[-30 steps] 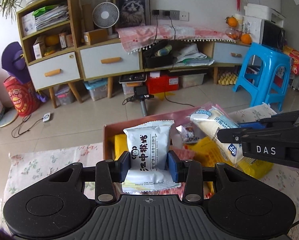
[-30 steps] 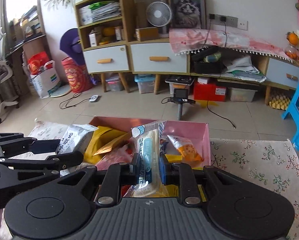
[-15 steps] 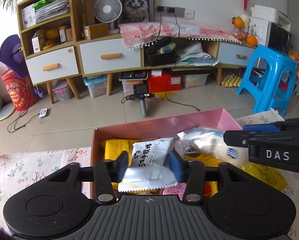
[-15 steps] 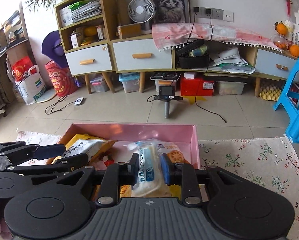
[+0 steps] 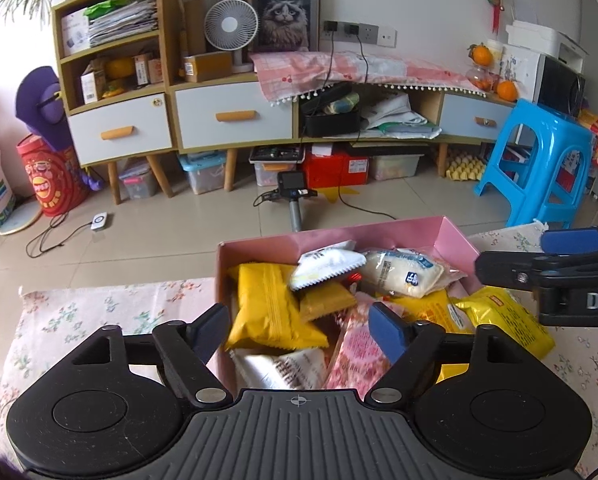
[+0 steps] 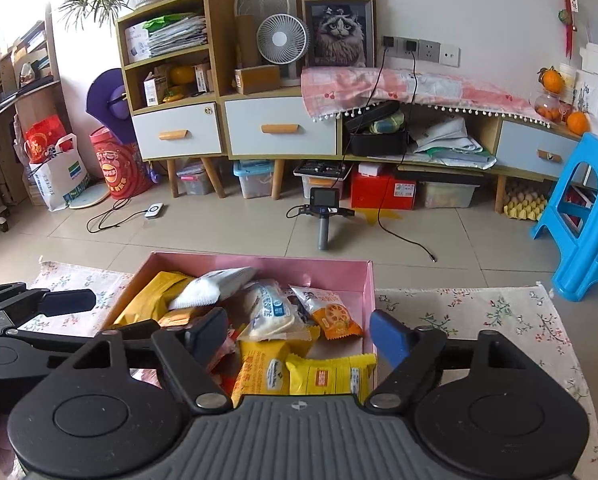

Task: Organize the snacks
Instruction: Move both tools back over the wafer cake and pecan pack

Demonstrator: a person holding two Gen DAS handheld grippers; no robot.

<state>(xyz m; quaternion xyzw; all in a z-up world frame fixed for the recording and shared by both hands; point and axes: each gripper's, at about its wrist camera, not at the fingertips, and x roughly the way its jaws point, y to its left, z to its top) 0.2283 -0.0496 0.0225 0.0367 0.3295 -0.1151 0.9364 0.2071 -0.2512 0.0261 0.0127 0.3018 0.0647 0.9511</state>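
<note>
Left gripper jaws just opened, wide, nothing between pads. White packet lies in pink box, ahead of left gripper, atop yellow packets. Right gripper jaws just opened too, empty. Bread pack lies in box just ahead of it, beside orange packet. Box on floral cloth.

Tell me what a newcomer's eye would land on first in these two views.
First the pink box on the floral cloth, heaped with snack packets: a yellow packet at its left, a white packet tilted on top, a clear-wrapped white bun toward the back. Next the left gripper and right gripper, jaws just opened with nothing between their pads. Behind, the bright blue stool stands out at right.
</note>
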